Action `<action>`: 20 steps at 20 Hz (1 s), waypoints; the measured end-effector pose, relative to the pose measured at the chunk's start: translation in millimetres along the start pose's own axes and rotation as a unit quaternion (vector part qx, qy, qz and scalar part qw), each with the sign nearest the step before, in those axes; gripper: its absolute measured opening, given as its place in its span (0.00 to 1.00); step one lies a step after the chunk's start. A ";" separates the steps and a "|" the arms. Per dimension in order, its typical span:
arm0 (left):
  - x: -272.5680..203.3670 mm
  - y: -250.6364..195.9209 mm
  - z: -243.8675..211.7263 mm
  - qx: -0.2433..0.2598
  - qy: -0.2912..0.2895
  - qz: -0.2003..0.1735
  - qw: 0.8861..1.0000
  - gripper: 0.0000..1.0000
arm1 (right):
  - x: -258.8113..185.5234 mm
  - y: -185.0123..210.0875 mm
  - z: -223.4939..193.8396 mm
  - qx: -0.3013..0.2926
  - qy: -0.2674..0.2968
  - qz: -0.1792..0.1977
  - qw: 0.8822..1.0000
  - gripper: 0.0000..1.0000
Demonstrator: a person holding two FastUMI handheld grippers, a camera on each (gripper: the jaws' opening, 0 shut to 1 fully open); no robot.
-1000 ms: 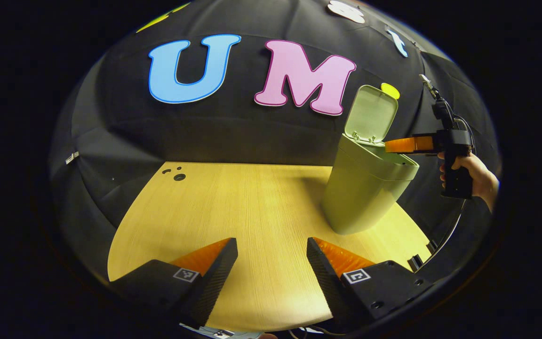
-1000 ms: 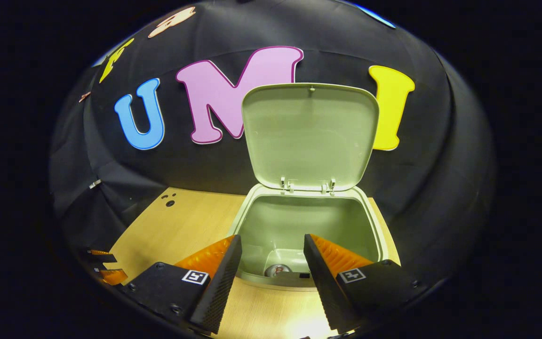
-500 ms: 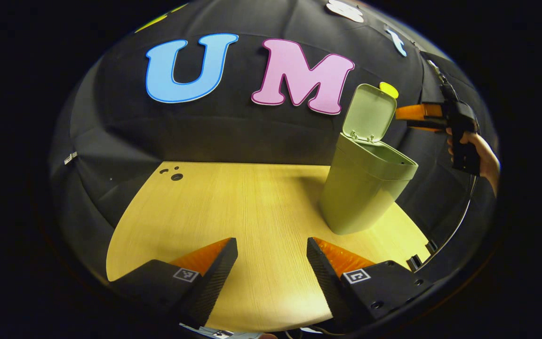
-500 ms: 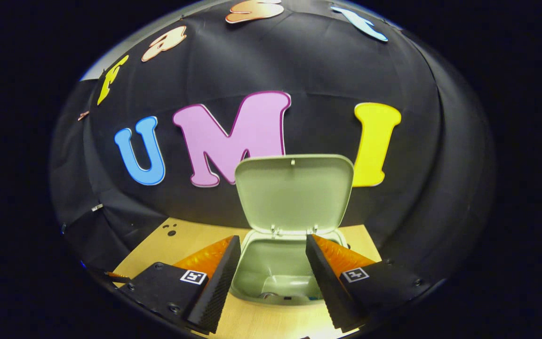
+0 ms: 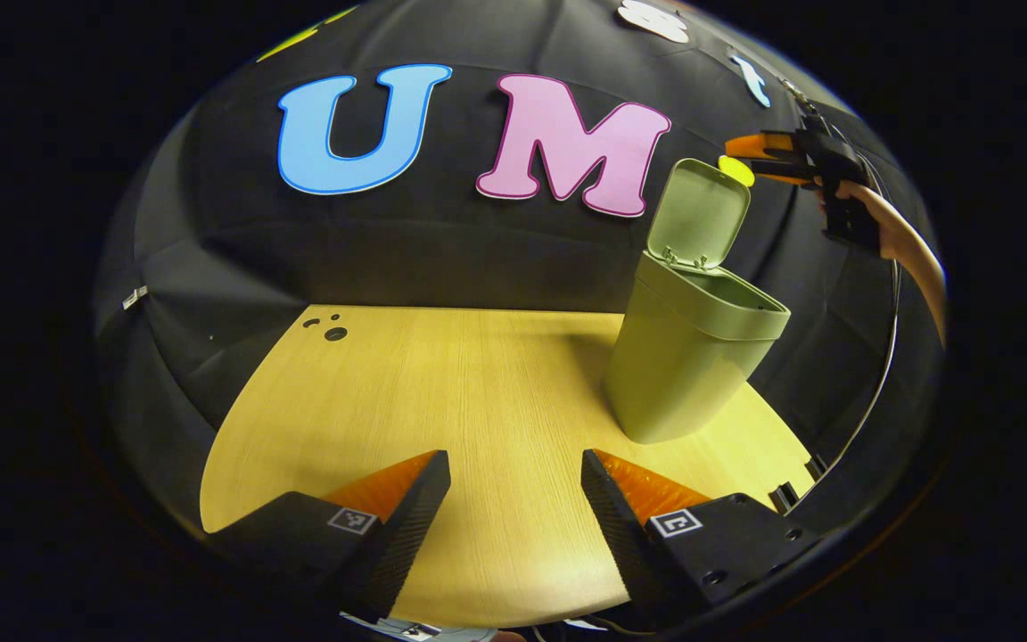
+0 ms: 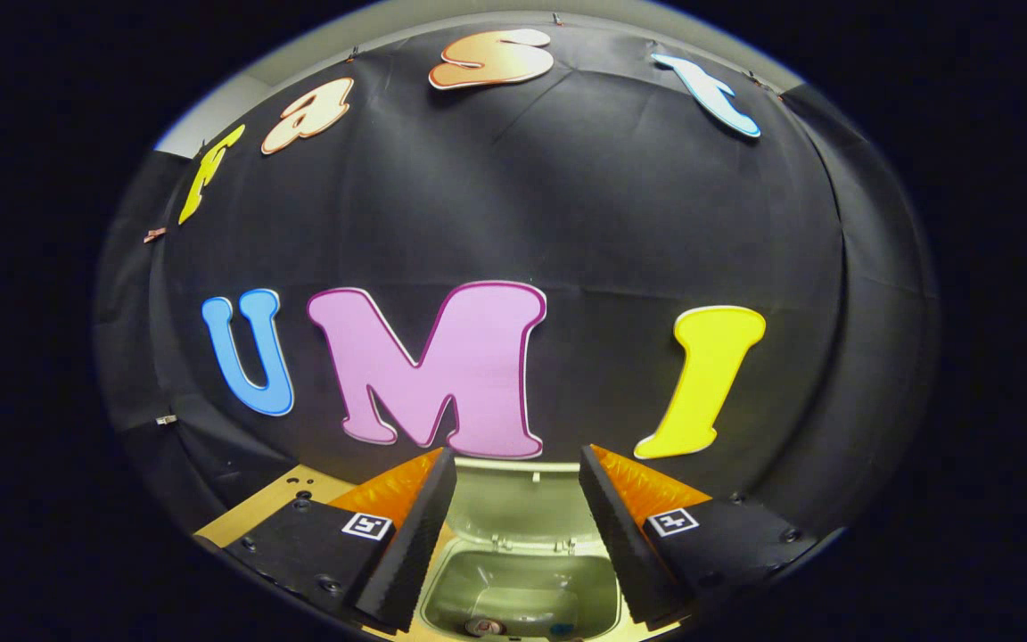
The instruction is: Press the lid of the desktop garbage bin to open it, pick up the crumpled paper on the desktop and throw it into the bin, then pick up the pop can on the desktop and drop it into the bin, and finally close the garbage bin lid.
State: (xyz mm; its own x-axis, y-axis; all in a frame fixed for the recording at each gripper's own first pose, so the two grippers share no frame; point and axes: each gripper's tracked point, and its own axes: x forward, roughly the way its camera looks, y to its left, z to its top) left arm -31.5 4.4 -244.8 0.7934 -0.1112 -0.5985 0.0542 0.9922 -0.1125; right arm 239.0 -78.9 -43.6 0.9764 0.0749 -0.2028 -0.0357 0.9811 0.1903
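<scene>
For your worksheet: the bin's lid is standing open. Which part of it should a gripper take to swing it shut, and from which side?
Probably the lid's free top edge, reached from above: it stands nearly upright, hinged at the rear of the bin's rim, so the far edge gives most leverage. The right gripper hangs open just beside that edge.

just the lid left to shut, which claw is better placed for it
Right. The right claw is up by the top edge of the raised lid; the left claw sits low over the table, away from the bin.

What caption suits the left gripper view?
Right gripper raised above the green bin's upright lid; left gripper open.
</scene>
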 end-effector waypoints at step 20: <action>-3.3 8.2 -5.3 -0.004 0.001 0.015 1.000 0.95 | -7.4 9.1 -59.7 -0.011 0.049 -0.004 0.999 0.88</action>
State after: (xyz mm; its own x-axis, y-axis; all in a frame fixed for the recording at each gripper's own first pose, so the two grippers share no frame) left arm -36.9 12.6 -247.9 0.7930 -0.0823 -0.6037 0.0259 0.9945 -0.1015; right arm 218.7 -59.9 -97.8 0.9512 0.0826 -0.2973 -0.0335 0.9854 0.1667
